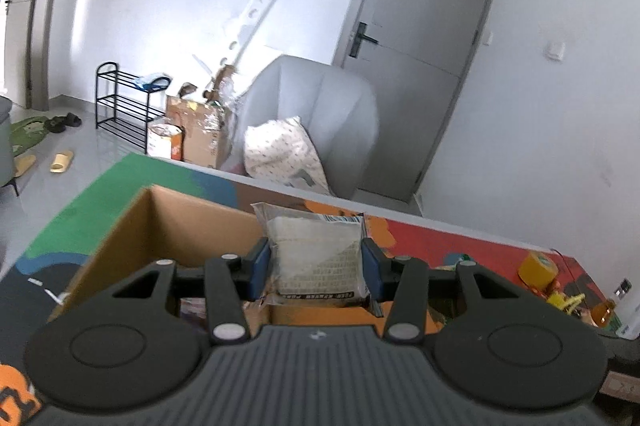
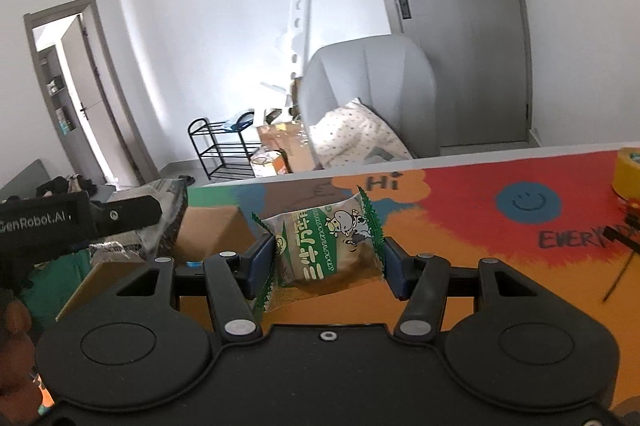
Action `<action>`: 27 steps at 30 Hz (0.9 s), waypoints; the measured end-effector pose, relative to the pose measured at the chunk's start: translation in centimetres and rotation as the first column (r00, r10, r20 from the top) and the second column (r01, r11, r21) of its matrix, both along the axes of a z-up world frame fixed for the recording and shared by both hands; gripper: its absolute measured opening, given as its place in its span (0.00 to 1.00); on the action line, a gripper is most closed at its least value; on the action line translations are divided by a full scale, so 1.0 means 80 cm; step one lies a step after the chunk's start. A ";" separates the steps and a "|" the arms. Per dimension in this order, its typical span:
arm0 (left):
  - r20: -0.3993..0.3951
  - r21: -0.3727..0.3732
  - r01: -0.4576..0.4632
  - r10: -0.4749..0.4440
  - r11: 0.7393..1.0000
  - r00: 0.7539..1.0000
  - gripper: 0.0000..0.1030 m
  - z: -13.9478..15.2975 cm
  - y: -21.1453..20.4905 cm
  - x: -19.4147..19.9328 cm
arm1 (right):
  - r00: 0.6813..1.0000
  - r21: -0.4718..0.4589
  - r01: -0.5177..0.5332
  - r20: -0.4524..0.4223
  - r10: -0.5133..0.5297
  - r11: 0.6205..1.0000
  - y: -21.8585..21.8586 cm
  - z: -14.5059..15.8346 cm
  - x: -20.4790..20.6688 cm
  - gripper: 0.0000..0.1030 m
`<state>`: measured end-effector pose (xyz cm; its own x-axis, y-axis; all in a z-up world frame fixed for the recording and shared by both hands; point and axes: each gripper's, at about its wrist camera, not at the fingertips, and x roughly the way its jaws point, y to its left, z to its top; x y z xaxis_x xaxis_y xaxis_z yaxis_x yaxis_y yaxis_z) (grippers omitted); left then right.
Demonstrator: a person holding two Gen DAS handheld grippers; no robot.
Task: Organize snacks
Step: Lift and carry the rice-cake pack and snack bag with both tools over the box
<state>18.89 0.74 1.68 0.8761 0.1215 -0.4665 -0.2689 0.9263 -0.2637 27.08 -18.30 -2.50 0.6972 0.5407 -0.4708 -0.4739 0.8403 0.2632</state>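
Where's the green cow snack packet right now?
The green cow packet sits clamped in the right hand-held gripper, above the table, just right of the cardboard box.

Hidden, cropped and unreadable parts

The left gripper (image 1: 317, 264) covers the near wall of the cardboard box (image 1: 180, 222), and its clear snack packet (image 1: 318, 254) hides part of the far wall; the packet's print is too small to read. In the right wrist view the yellow tape roll (image 2: 626, 171) is cut by the right edge, and the left gripper's body (image 2: 76, 216) hides most of the box (image 2: 212, 230).
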 end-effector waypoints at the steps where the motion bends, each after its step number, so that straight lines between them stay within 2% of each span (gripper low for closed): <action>1: 0.001 -0.002 -0.009 0.009 1.000 1.000 0.45 0.002 0.006 -0.002 | 1.000 0.000 -0.005 0.003 0.005 1.000 0.004 0.002 0.000 0.53; 15: -0.026 -0.008 -0.090 0.089 0.996 0.996 0.46 0.005 0.078 -0.010 | 0.996 -0.010 -0.084 0.013 0.084 0.996 0.061 0.012 0.006 0.53; 27: -0.073 -0.052 -0.081 0.077 0.995 0.994 0.46 -0.019 0.106 0.017 | 0.993 -0.038 -0.120 0.014 0.120 0.992 0.096 0.014 0.013 0.53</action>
<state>20.28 9.19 0.17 0.8295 0.1617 -0.5345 -0.3604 0.8861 -0.2913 28.11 -10.60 -1.40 0.6361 0.6034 -0.4809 -0.5760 0.7860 0.2245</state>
